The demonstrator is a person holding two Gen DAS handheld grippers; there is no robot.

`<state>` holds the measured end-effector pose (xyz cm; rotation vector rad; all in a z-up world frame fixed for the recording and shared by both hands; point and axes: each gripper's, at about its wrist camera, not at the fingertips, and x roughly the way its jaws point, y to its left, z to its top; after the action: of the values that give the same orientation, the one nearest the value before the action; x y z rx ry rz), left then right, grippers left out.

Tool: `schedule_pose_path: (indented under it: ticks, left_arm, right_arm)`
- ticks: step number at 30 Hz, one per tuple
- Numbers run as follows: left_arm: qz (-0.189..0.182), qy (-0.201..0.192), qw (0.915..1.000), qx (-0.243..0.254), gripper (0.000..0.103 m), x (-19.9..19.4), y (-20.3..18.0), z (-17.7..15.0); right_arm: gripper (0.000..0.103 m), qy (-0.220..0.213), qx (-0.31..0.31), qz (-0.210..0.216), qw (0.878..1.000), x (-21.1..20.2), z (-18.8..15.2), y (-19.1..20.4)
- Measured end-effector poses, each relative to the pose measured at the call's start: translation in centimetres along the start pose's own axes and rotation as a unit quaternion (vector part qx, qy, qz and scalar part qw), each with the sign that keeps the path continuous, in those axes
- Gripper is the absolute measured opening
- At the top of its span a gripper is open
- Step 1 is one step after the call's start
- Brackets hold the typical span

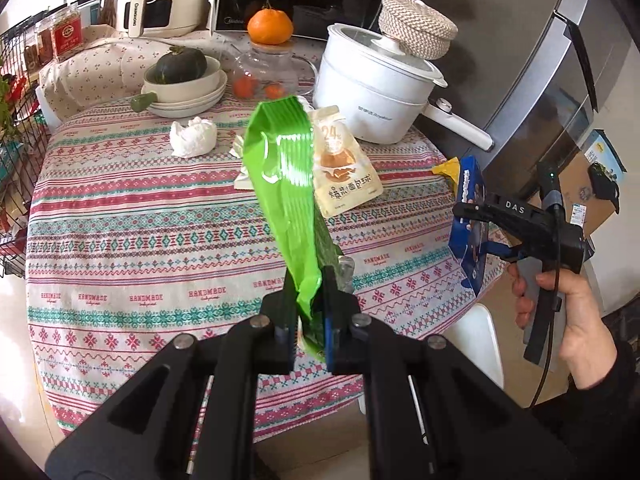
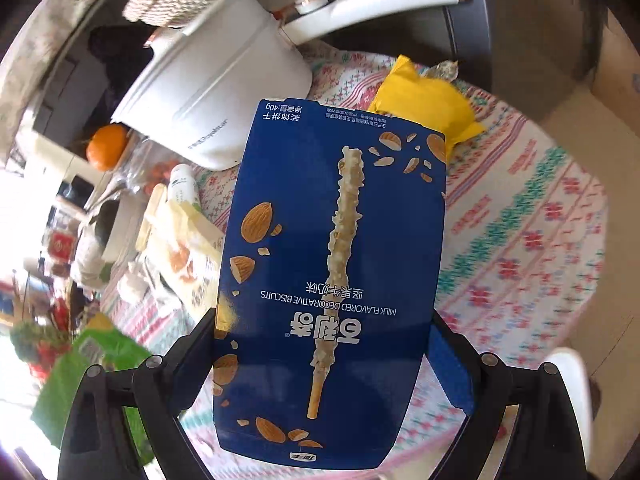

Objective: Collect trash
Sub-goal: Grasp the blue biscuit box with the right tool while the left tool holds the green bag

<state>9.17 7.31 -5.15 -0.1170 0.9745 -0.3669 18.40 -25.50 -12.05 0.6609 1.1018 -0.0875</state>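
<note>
The left tool (image 1: 307, 280) is clenched on the lower end of a green wrapper (image 1: 282, 176), which stands raised above the middle of the desk (image 1: 120, 240), clear of the patterned cloth. The right tool (image 2: 324, 344) grasps a blue biscuit box (image 2: 332, 264) across its width; the left wrist view shows the same box (image 1: 469, 216) held off the desk's right edge by the right hand (image 1: 560, 304). Still lying on the desk are a crumpled white tissue (image 1: 193, 136) toward the far left, a cream snack pouch (image 1: 344, 168) just beside the green wrapper, and a yellow packet (image 2: 428, 104) near the far right edge, behind the box. A white pot (image 1: 372, 88) with a long handle stands at the far side, near a bowl (image 1: 188, 84) holding a dark squash (image 1: 181, 65).
</note>
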Motion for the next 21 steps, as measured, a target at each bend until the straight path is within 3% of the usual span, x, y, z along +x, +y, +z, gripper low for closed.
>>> schedule_pose_path:
  ticks: [11,14,17,21]
  left_arm:
    - [-0.068,0.043,0.9943,0.070,0.011,1.1,-6.7,-2.6]
    - [-0.087,0.067,0.9893,0.096,0.011,1.9,-8.9,-3.9]
    - [-0.103,0.089,0.9819,0.132,0.011,2.5,-11.1,-5.4]
    - [-0.128,0.113,0.9691,0.178,0.011,2.9,-14.0,-7.4]
  right_arm:
    - [0.096,-0.029,-0.101,-0.011,0.994,-7.4,-4.7,-4.7]
    - [0.096,-0.049,-0.116,-0.006,0.992,-9.3,-5.7,-5.5]
    - [0.096,-0.079,-0.169,-0.039,0.982,-10.7,-7.1,-6.0]
    - [0.096,-0.087,-0.213,-0.054,0.972,-11.8,-8.8,-7.7]
